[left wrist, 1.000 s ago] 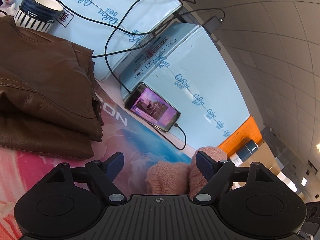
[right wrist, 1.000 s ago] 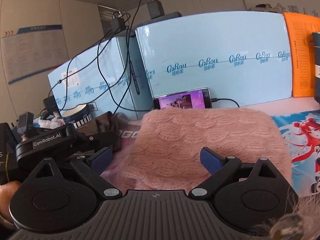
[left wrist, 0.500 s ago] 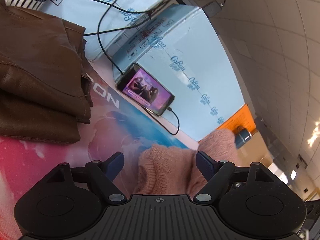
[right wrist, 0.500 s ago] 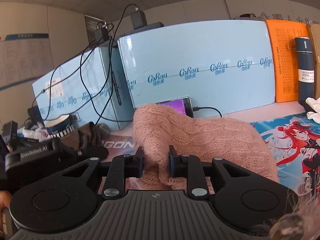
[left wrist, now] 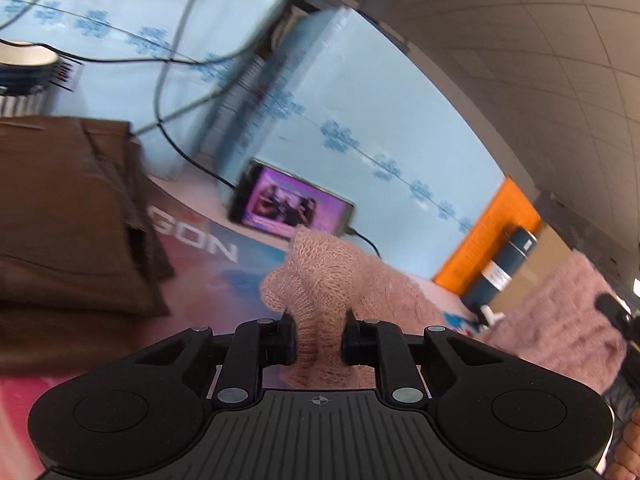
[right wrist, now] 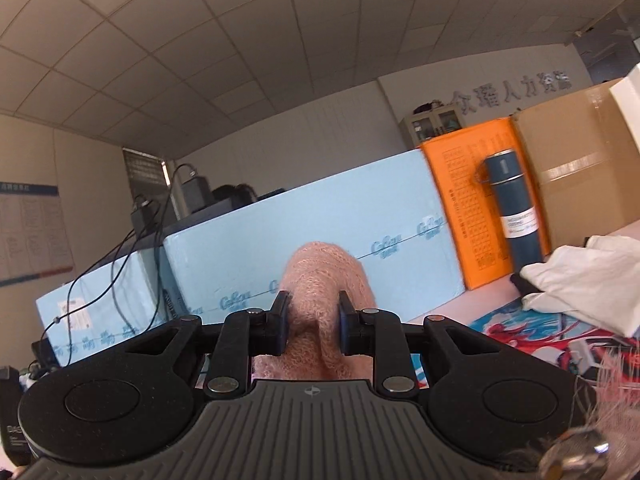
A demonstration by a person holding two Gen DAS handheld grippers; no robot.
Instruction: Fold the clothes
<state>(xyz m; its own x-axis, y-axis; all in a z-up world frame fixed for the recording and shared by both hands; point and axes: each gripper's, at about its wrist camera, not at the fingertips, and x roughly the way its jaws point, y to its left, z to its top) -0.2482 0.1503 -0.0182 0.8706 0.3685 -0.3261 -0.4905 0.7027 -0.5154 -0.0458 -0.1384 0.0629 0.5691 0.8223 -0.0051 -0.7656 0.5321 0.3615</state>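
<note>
My left gripper (left wrist: 319,338) was clamped on a bunched fold of the pink sweater (left wrist: 320,276), with knit pressed between both fingers and rising above them. The rest of the sweater trailed right across the mat (left wrist: 208,248) and rose again at the right edge of the left view.

My right gripper (right wrist: 311,326) was likewise clamped on the sweater (right wrist: 326,280). A rounded hump of knit stood above the fingers, and more knit hung below them toward the gripper body.

The right camera pointed upward: ceiling tiles filled the upper half of its view. The left view was motion-blurred.

Surroundings, left view:
- A folded brown garment (left wrist: 68,216) lay on the mat at left, apart from the sweater.
- A phone (left wrist: 290,204) with a lit screen leaned against the blue boards (left wrist: 360,120), its cable attached.
- A striped cup (left wrist: 24,76) stood beyond the brown garment.

Surroundings, right view:
- A dark flask (right wrist: 514,208) stood upright against an orange board (right wrist: 460,200).
- A cardboard box (right wrist: 576,168) stood right of the flask.
- White cloth (right wrist: 580,276) lay on the mat at right.
</note>
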